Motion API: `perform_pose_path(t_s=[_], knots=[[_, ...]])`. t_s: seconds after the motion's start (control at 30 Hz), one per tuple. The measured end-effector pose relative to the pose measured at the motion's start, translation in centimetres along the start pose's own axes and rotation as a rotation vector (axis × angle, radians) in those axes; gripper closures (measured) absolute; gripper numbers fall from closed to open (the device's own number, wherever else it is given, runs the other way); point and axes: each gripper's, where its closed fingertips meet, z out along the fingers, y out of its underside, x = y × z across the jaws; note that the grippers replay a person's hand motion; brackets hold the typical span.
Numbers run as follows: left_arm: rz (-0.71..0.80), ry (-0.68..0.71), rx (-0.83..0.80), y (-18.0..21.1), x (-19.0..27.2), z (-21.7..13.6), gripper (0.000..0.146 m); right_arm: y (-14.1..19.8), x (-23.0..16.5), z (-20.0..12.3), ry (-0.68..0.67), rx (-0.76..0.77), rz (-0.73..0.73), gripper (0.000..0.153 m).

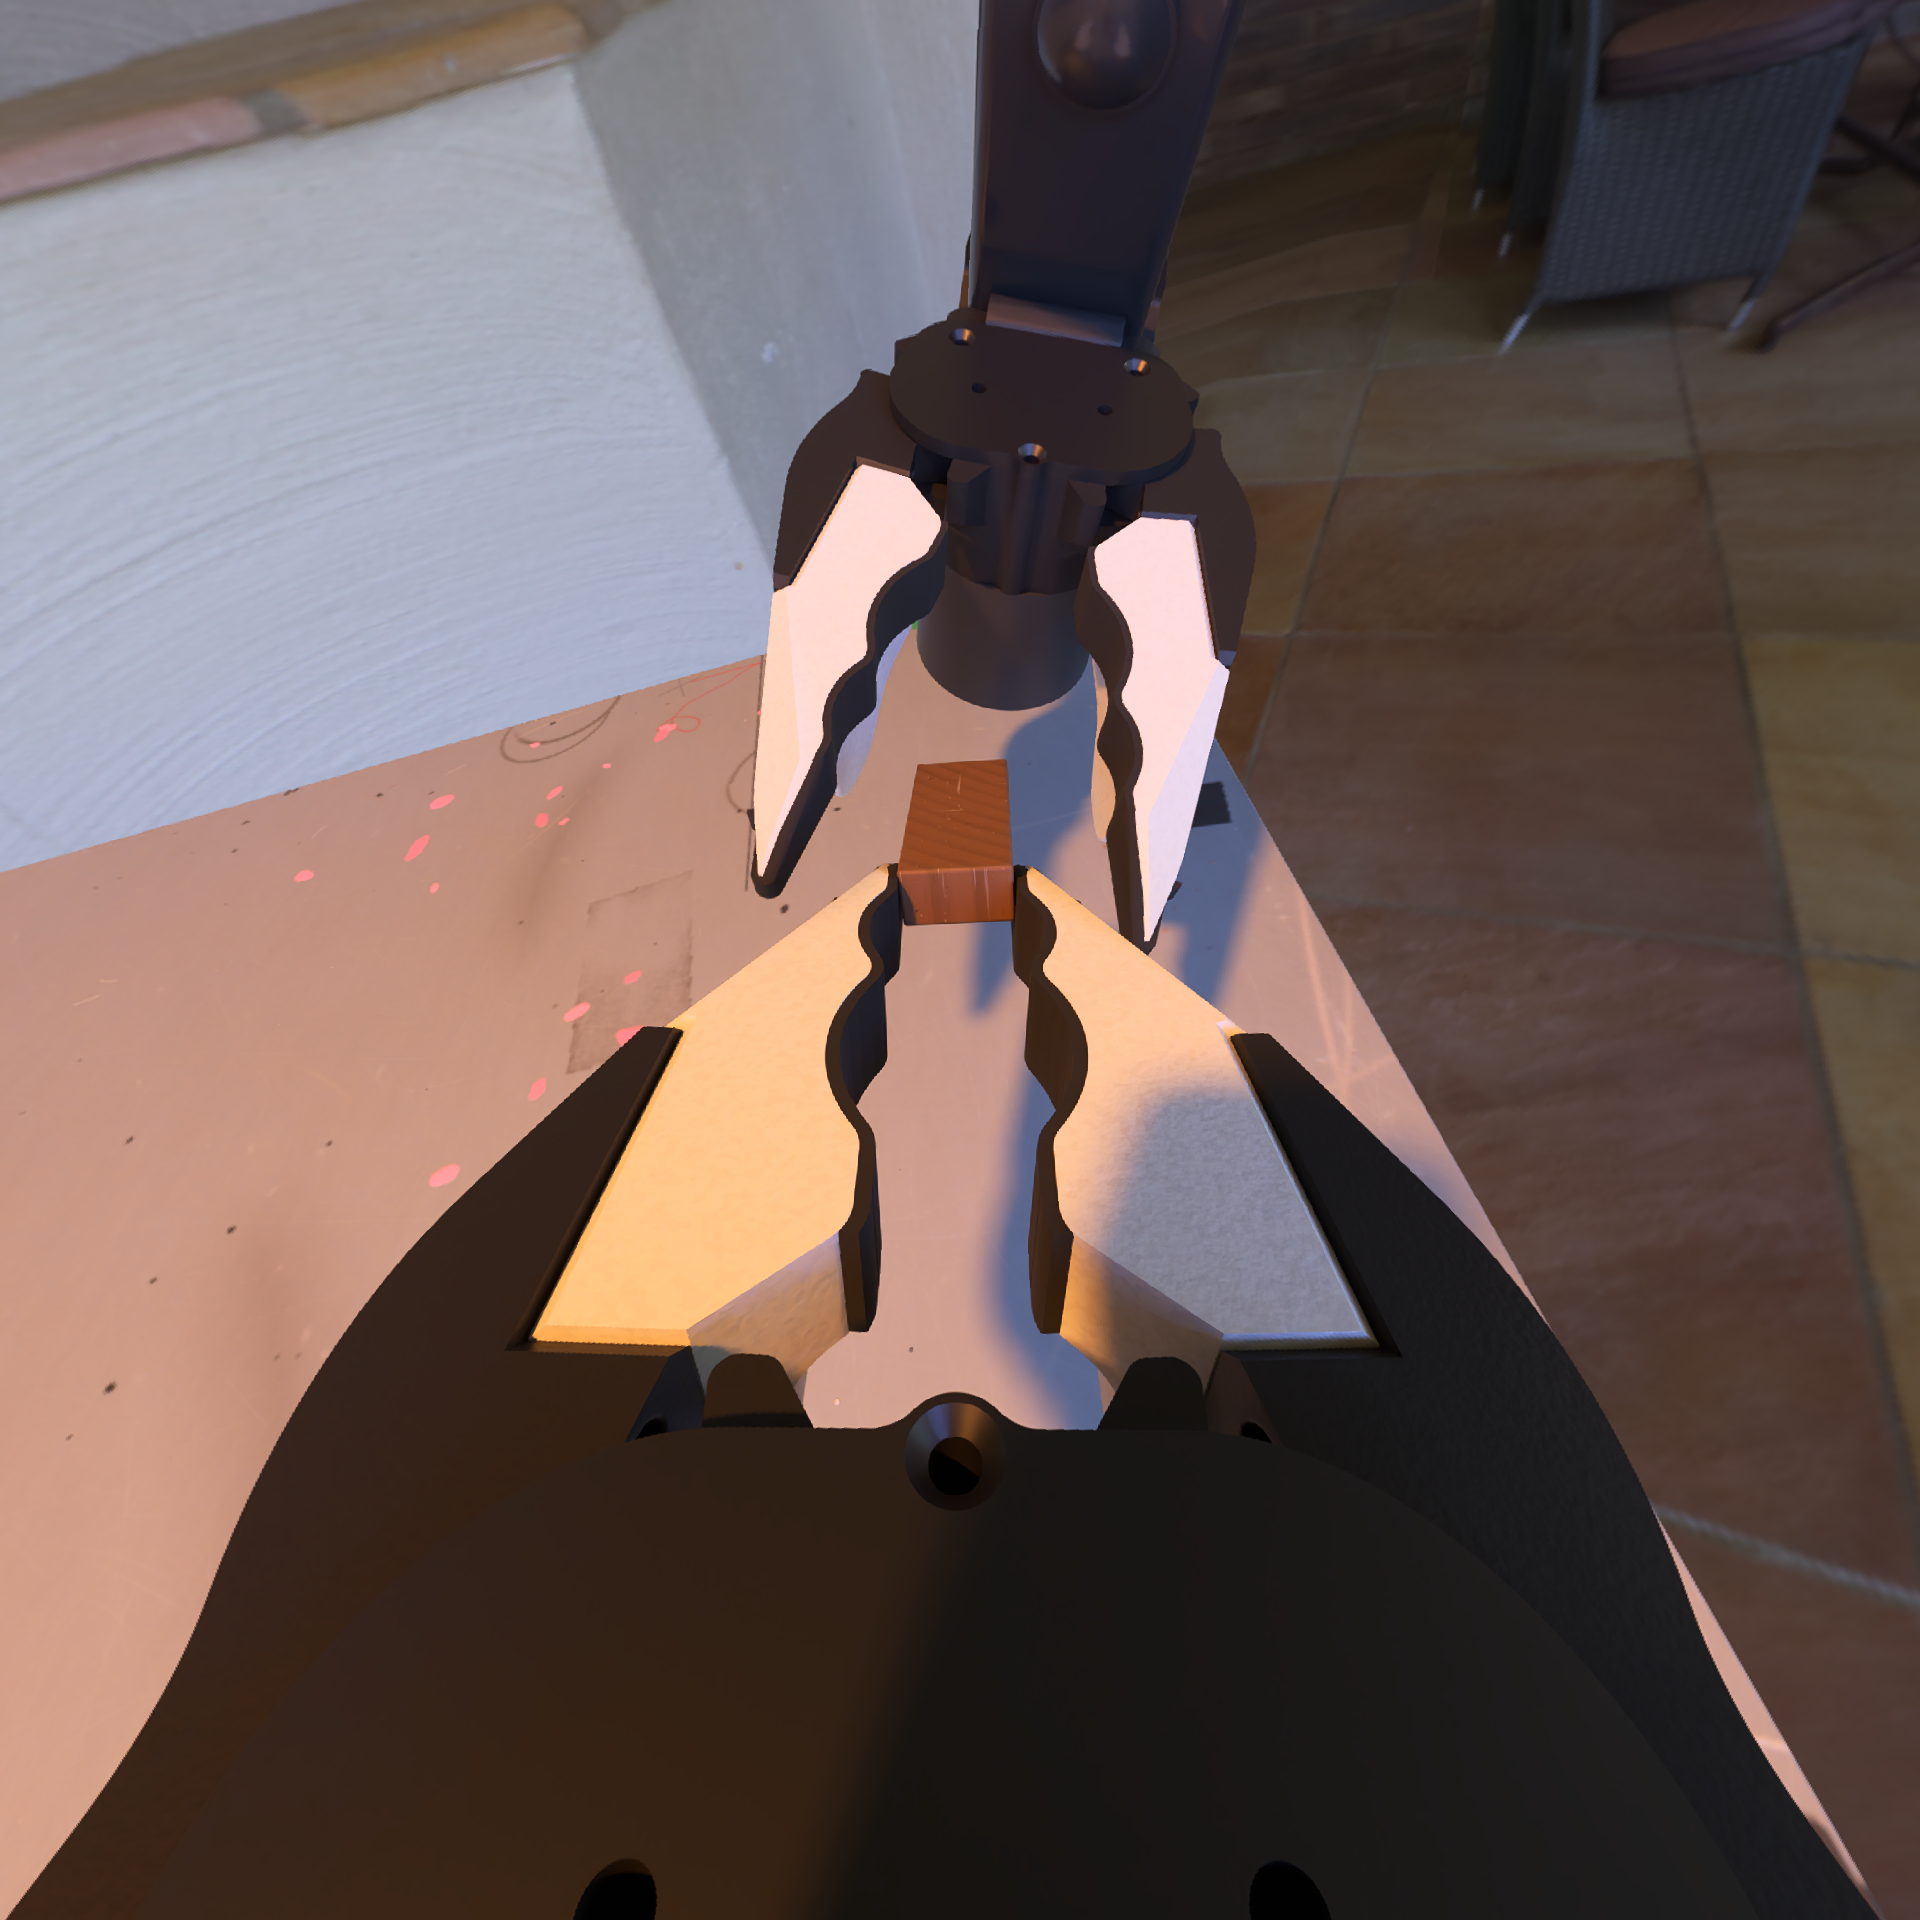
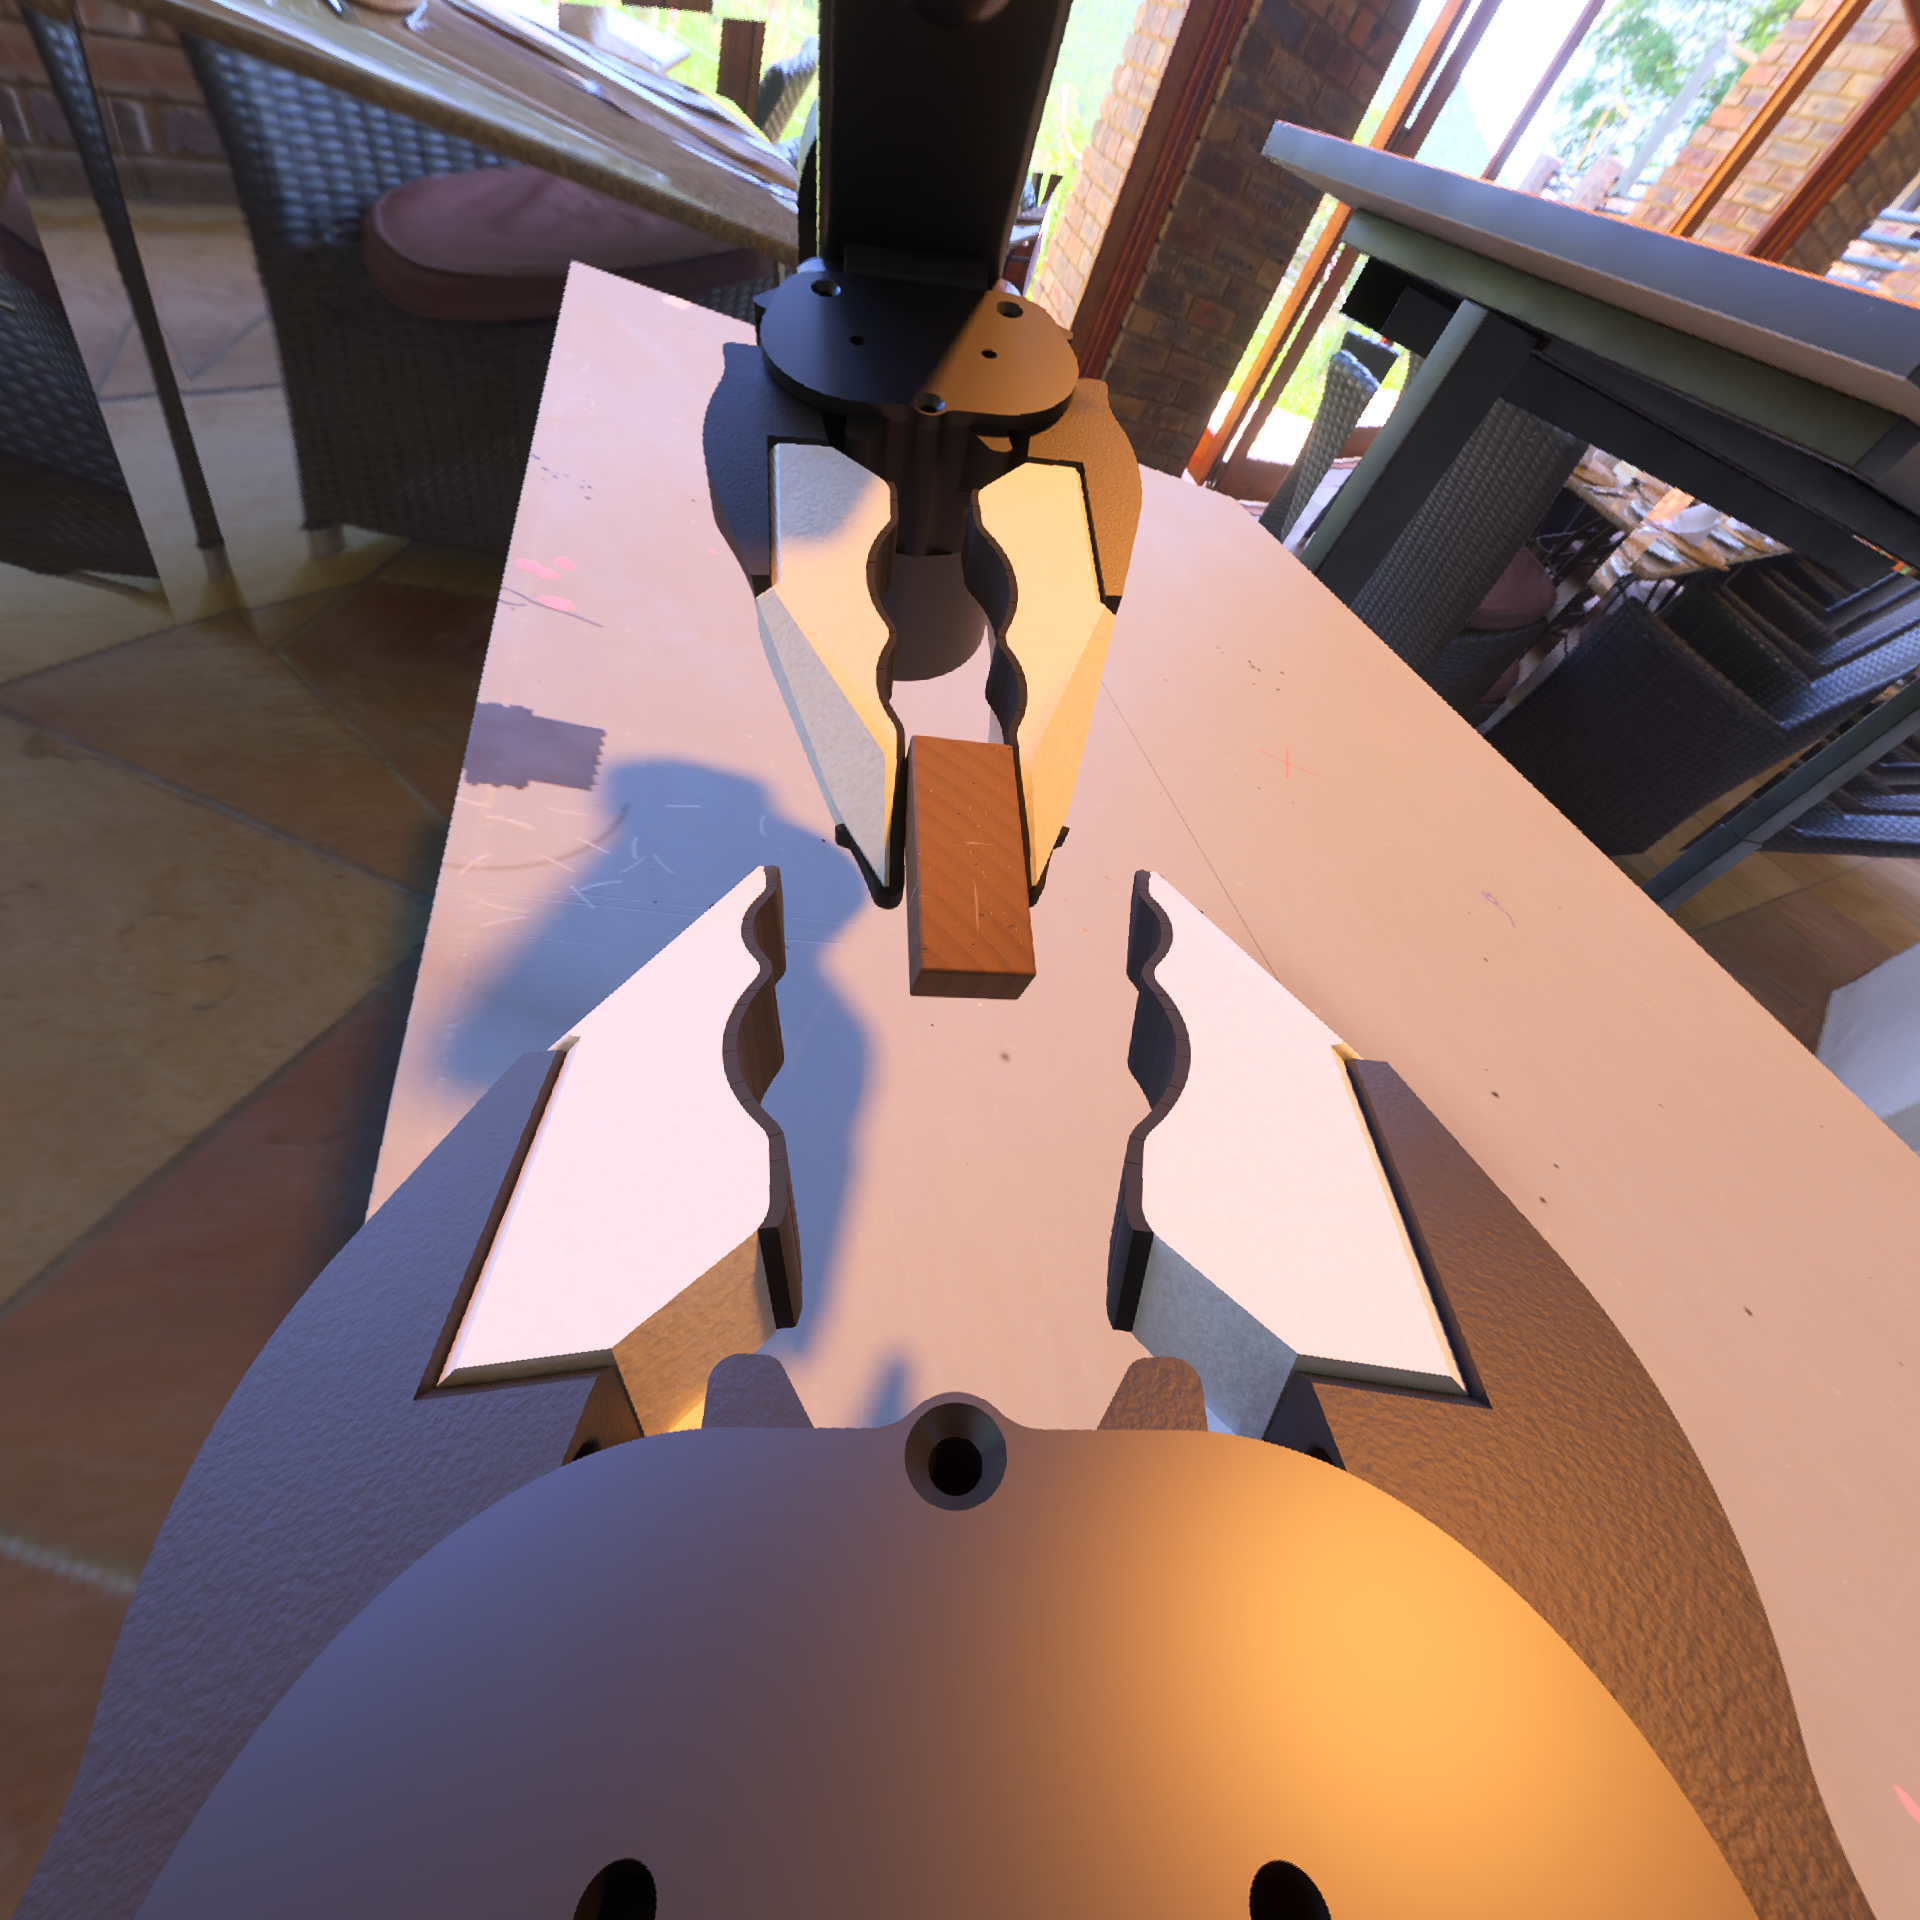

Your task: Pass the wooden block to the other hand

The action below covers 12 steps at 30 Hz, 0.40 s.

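I'm looking along my left gripper (image 1: 956, 894) first, and its two fingertips are pinched onto the near end of the wooden block (image 1: 957, 844), one tip pressed against each side. The block is clear of the worktop (image 1: 312, 1039), its long side pointing away from me toward the other tool. Off to the left the pinkish board carries scattered pink spots and dark specks; its right edge runs close by on the right, with tiled floor (image 1: 1558, 831) beyond it. Facing me, the right gripper (image 1: 961, 904) has its fingers spread wide, tips either side of the block's far end without touching it. Switching to the right wrist view: my right gripper (image 2: 956, 883) is spread, pale fingers (image 2: 665, 1091) well apart, and the block (image 2: 971, 873) sits in the gap ahead of them, its free end toward me. The left gripper (image 2: 961, 883) clamps the block's far half from the opposite side. Shadows fall near the board's left edge; wicker chairs (image 2: 343, 229) stand behind, a grey table (image 2: 1558, 239) on the right.
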Motion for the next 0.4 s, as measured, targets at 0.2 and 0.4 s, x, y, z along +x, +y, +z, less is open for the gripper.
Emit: perform_pose_path(t_s=[0.2,0.4], knots=[[0.069,-0.069,-0.075,0.75,-0.42,0.35,0.126,0.93,0.51,0.37,0.062,-0.152,-0.064,0.092],[0.102,-0.082,-0.094,0.51,-0.48,0.04,0.126,0.62,0.59,0.42,0.082,-0.194,-0.068,0.11]])
